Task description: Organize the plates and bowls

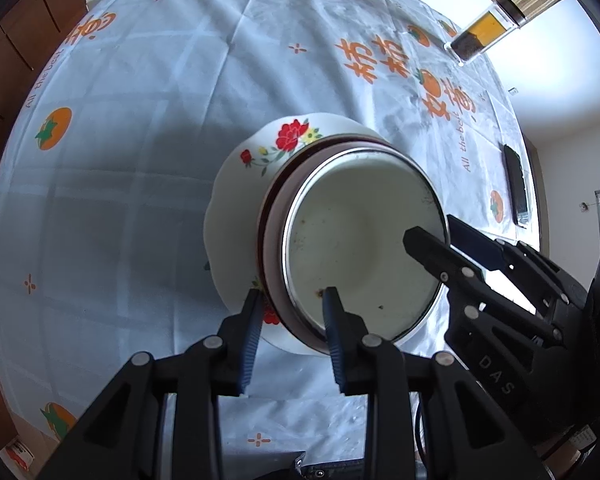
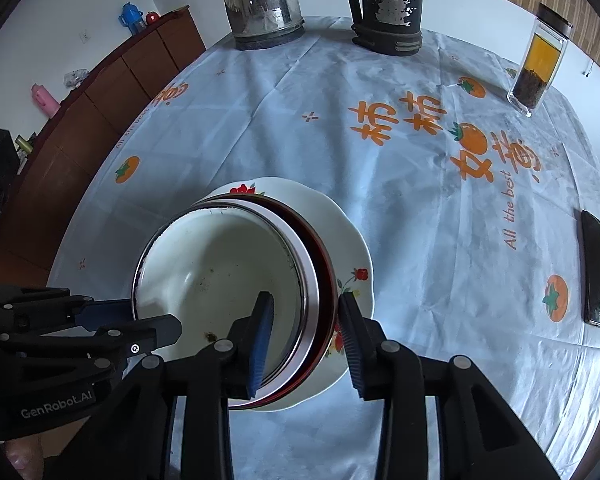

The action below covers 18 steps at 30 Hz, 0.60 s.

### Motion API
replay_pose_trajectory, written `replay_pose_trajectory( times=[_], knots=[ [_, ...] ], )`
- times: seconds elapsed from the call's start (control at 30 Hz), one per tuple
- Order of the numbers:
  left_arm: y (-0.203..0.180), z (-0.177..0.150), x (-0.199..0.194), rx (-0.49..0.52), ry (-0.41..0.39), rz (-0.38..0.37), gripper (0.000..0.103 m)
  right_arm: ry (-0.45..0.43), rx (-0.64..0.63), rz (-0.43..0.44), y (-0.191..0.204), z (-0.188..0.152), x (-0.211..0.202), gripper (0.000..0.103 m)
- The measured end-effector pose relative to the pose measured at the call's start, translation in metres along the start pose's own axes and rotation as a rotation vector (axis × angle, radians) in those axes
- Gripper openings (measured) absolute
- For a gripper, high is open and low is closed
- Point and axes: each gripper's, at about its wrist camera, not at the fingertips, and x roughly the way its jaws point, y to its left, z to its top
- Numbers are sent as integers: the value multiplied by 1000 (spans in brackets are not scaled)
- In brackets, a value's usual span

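Note:
A white enamel bowl [image 1: 360,240] [image 2: 212,264] with a metal rim sits nested in a dark red bowl [image 1: 274,216] [image 2: 324,256]. Both rest on a white floral plate [image 1: 236,184] [image 2: 348,232] on the tablecloth. My left gripper [image 1: 292,312] [image 2: 152,314] straddles the near-left rim of the bowls, one finger inside and one outside over the plate. My right gripper [image 2: 306,320] [image 1: 431,229] straddles the opposite rim the same way. On both, a gap shows between pads and rim, so neither presses on the bowls. The bowl holds a few dark specks.
A steel kettle [image 2: 264,0] and a dark flask [image 2: 388,4] stand at the table's far edge. At the far right is a clear jar [image 2: 540,64] [image 1: 484,32]. A phone [image 2: 594,268] [image 1: 516,184] lies near the right edge. A wooden cabinet [image 2: 100,100] runs along the left.

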Motion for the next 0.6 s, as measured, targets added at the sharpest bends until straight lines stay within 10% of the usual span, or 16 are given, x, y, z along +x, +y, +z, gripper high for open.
replay_pose_trajectory(
  times=[0.6],
  knots=[
    [-18,-13,-45,111,-235,126,44,-151,-44,-28,9,-9,-41,52]
  ],
)
